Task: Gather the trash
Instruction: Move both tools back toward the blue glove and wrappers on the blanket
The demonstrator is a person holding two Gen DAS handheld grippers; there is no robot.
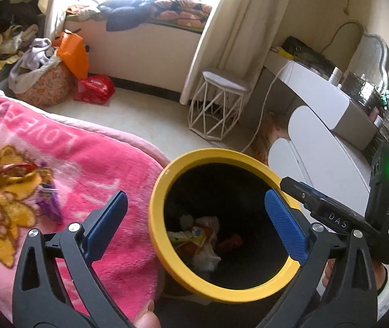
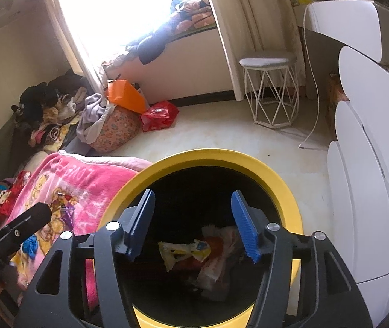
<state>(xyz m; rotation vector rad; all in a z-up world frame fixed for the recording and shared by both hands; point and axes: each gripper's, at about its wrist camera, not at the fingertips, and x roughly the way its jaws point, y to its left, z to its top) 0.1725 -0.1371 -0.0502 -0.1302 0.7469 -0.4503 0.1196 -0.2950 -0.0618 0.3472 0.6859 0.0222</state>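
Note:
A yellow-rimmed black trash bin point(image 1: 167, 180) stands beside the bed; it also fills the lower middle of the right wrist view point(image 2: 290, 191). Crumpled wrappers and tissue point(image 1: 197, 237) lie at its bottom, also seen in the right wrist view point(image 2: 186, 251). My left gripper point(image 1: 194, 213) is open and empty, its jaws wide apart above the bin's mouth and the blanket edge. My right gripper point(image 2: 193, 218) is open and empty, over the bin's opening. Purple and red wrappers point(image 1: 48, 205) lie on the pink blanket point(image 1: 90, 180), also visible in the right wrist view point(image 2: 67, 213).
A white wire stool point(image 1: 219, 106) stands on the pale floor by the curtain. White rounded cabinets point(image 2: 372, 191) are at the right. A red bag point(image 2: 158, 114), an orange bag point(image 2: 124, 95) and a laundry pile point(image 2: 107, 128) sit by the window bench.

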